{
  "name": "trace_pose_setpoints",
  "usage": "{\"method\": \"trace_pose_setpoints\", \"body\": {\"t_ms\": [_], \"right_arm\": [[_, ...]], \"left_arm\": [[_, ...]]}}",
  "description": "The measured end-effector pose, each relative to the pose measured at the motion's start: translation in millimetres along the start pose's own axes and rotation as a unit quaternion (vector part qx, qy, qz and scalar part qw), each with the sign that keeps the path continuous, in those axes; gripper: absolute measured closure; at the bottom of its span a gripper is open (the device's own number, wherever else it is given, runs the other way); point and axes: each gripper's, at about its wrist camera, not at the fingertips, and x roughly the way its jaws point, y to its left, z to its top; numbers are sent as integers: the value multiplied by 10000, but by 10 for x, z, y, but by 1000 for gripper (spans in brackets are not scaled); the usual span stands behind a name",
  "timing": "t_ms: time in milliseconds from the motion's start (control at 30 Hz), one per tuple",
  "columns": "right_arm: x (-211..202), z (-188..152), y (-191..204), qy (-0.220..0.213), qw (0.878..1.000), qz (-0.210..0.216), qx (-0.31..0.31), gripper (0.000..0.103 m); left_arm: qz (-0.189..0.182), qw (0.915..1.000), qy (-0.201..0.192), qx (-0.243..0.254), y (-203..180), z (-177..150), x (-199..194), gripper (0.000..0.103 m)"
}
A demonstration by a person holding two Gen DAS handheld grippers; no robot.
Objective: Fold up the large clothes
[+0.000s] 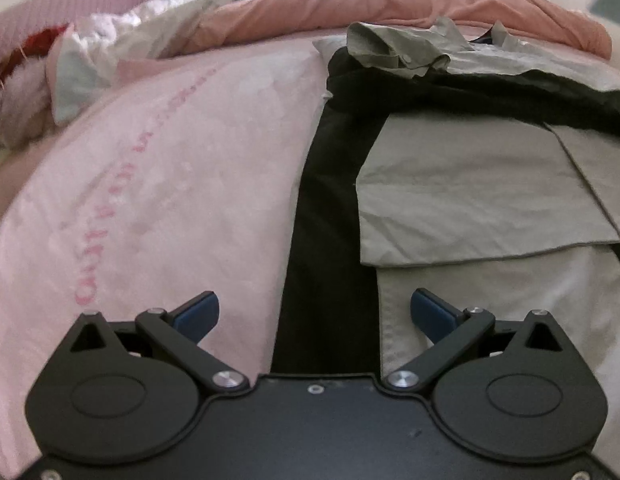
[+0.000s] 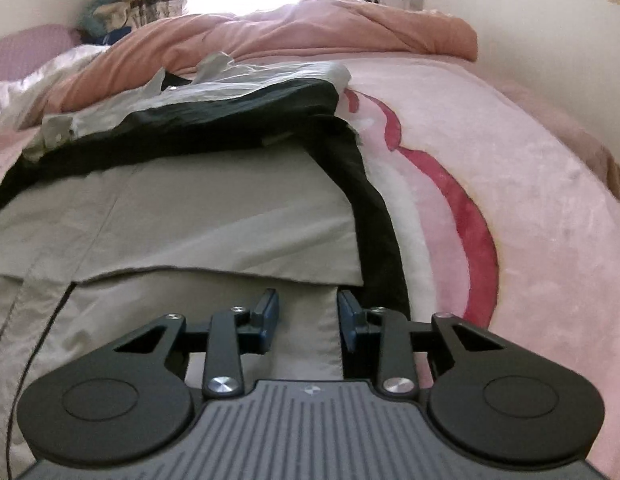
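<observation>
- Ahead of both my grippers spreads the pale pink plush bed blanket (image 1: 158, 184), with a rumpled salmon-pink quilt (image 2: 294, 36) heaped at its far end.
- On it lies the large grey-and-black cloth garment (image 1: 470, 200), partly folded, directly in front of me.
- My left gripper (image 1: 314, 312) stands wide open over the garment's black left edge, nothing between the pads.
- My right gripper (image 2: 308, 316) is partly open over the garment's grey right edge; I can't tell whether the pads touch it.
</observation>
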Motion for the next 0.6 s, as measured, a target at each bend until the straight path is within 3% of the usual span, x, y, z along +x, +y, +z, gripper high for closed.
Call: {"method": "trace_pose_setpoints", "body": {"t_ms": [67,100,233,333,500,567,600], "right_arm": [[11,29,12,131,9997,-24,-222,44],[10,40,28,243,9992,-124,-296,30],[-61,26,-27,598,9979,170,-164,18],[-35,-45,-63,371,9980,481,-161,0],[27,-141,135,-3,9988,115,-468,0],[-11,-136,113,24,9995,125,-305,0],[-54,-143,114,-32,9994,99,-338,22]], "left_arm": [[-214,9995,168,-179,44,-2,4,0],[-447,9983,289,-244,60,-10,-11,1],[-854,9958,337,66,-64,-110,-125,2],[-794,9964,244,162,-147,-125,-86,2],[-783,9966,235,-55,-154,-97,-41,2],[-779,9969,123,-46,-187,-129,-90,8],[-750,9972,20,-41,-195,-161,-130,19]]}}
